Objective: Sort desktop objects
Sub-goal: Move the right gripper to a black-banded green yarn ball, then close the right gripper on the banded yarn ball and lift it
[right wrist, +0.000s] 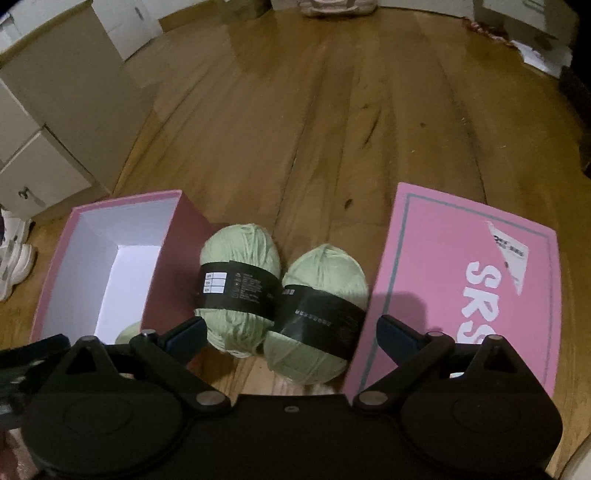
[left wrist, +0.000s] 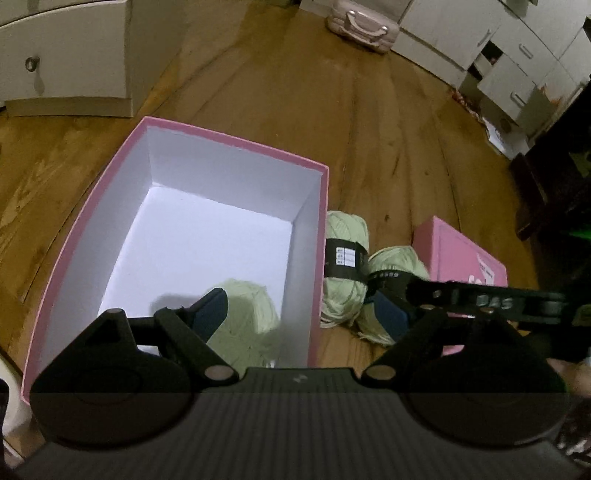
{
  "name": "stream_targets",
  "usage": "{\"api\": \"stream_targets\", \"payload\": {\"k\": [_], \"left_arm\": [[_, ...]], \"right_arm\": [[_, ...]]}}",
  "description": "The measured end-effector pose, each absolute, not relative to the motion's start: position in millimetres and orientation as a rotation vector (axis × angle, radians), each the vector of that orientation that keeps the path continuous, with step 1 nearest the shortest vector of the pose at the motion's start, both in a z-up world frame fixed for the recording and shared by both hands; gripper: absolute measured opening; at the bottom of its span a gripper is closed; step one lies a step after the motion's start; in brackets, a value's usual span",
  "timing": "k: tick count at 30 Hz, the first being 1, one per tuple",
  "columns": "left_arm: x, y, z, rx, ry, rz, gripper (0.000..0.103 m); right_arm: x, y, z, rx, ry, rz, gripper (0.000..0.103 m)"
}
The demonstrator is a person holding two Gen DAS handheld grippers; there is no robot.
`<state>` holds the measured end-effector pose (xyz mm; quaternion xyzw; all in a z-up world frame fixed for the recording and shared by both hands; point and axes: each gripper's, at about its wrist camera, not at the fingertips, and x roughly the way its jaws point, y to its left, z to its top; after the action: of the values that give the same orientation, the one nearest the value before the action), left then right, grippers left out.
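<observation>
Both fingers of the left gripper (left wrist: 301, 317) are spread wide and hold nothing. Its left finger hangs inside the open box (left wrist: 229, 142), over a green yarn ball (left wrist: 247, 325) that lies at the near end of the box. Its right finger is outside the box, past the right wall, near the two yarn balls on the floor (left wrist: 388, 110).

Fingers of the right gripper (right wrist: 291, 336) are spread wide too, with nothing in them. This gripper points down and forward at two green yarn balls. The left ball (right wrist: 240, 291) lies just beside the right wall of the box (right wrist: 173, 254). The right ball (right wrist: 321, 314) touches the left ball and rests against the pink lid (right wrist: 461, 295). Each ball has a black paper band around its middle. The right ball sits between the two fingers, but they are not touching it.

From the left camera, the right gripper (left wrist: 391, 310) comes in low from the right, and it looks like one blue pad is close to the right ball (left wrist: 391, 266), though that part is dark.

Far away on the floor are white cabinets (left wrist: 66, 55) and a small pale case (left wrist: 364, 24). White shoes (right wrist: 13, 254) sit at the far left.
</observation>
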<state>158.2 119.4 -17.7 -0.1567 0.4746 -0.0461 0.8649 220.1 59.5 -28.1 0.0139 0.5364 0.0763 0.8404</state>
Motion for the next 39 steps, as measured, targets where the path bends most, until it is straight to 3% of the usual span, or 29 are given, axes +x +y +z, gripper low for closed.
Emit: {"api": "stream_targets", "payload": {"k": [4,5,6,8,23,32,39], "left_arm": [[159,115,-17,-0.29,0.988,-0.085,0.087],[159,115,-18,-0.288,0.988,-0.085,0.087],[159,115,-19,-0.288,0.992,-0.091,0.087],[158,113,-21,-0.29,1.005,-0.092,0.087],[163,108,-28,-0.238,1.02,-0.096,0.087],[166,114,-30,-0.262,1.022,-0.091,0.087],[168,115,-32,-0.282,1.019,-0.091,0.087]], "right_arm": [[232,61,-43,-0.007,1.151,0.161,0.1],[235,61,-47,-0.008,1.156,0.162,0.095],[237,61,-49,-0.01,1.157,0.173,0.082],[240,61,-55,-0.028,1.16,0.183,0.065],[250,69,-94,-0.176,1.179,0.174,0.084],[245,63,-96,-0.194,1.166,0.15,0.074],[250,65,-105,-0.223,1.188,0.147,0.079]]}}
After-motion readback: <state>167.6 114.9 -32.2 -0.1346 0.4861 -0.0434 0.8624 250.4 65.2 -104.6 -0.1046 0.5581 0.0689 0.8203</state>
